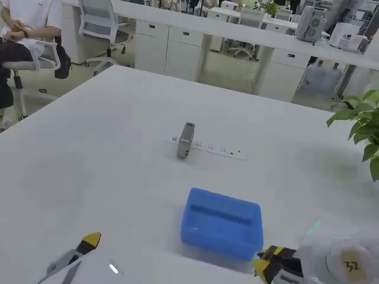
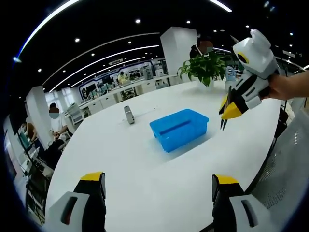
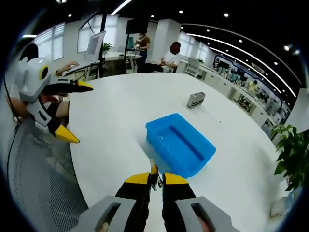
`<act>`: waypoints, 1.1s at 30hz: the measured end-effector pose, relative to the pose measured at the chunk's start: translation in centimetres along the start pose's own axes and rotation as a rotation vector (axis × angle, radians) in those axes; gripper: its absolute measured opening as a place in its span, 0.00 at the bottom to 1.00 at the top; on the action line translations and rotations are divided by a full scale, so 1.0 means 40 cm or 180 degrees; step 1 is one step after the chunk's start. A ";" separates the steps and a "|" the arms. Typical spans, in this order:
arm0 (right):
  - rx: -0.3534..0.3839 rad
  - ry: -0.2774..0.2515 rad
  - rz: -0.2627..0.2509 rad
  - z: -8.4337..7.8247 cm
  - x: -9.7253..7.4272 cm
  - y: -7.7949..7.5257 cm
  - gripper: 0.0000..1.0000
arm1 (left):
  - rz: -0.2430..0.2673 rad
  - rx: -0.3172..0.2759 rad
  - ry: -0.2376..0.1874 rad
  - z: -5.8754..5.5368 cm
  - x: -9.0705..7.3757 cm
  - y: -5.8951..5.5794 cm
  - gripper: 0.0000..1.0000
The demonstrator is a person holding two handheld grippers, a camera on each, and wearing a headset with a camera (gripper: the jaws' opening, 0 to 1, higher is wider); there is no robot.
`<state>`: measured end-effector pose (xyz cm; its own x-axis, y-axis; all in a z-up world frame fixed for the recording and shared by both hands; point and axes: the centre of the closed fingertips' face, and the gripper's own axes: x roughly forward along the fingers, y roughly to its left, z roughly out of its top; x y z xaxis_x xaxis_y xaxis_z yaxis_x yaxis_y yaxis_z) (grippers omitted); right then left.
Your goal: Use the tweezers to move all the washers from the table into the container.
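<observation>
The tiny dark washers (image 1: 210, 146) lie in a short row toward the middle of the white table (image 1: 89, 165), just beside a small grey box (image 1: 186, 140), and the blue plastic container (image 1: 222, 222) sits between them and the near edge. Your right gripper (image 3: 155, 181), by that near edge, has its jaws squeezed on the thin dark tweezers (image 2: 225, 123), while your left gripper (image 2: 158, 179) holds its jaws wide apart with nothing in them. I think you are just starting: reach past the container and pinch one washer slowly.

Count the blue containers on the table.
1. The blue container sits on the white table, nearer the person than the gray device; nothing in view could hide another.
</observation>
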<state>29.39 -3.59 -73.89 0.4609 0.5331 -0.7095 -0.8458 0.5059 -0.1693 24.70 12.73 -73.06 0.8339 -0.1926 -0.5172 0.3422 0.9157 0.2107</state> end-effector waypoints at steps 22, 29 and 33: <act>-0.0483 0.0286 0.0306 -0.072 0.114 0.144 0.03 | -0.0017 0.0051 0.0097 -0.014 0.005 -0.004 0.92; -0.0720 0.0342 0.0370 -0.080 0.130 0.156 0.02 | -0.0162 0.0008 0.0153 -0.019 0.009 -0.023 0.87; -0.0853 0.0336 0.0424 -0.081 0.132 0.162 0.02 | -0.0598 -0.0111 0.0240 -0.016 0.015 -0.084 0.75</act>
<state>25.48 0.32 -80.96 0.3228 0.5022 -0.8022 -0.9440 0.2322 -0.2345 23.78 9.77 -74.62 0.7216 -0.3354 -0.6057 0.4724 0.8780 0.0766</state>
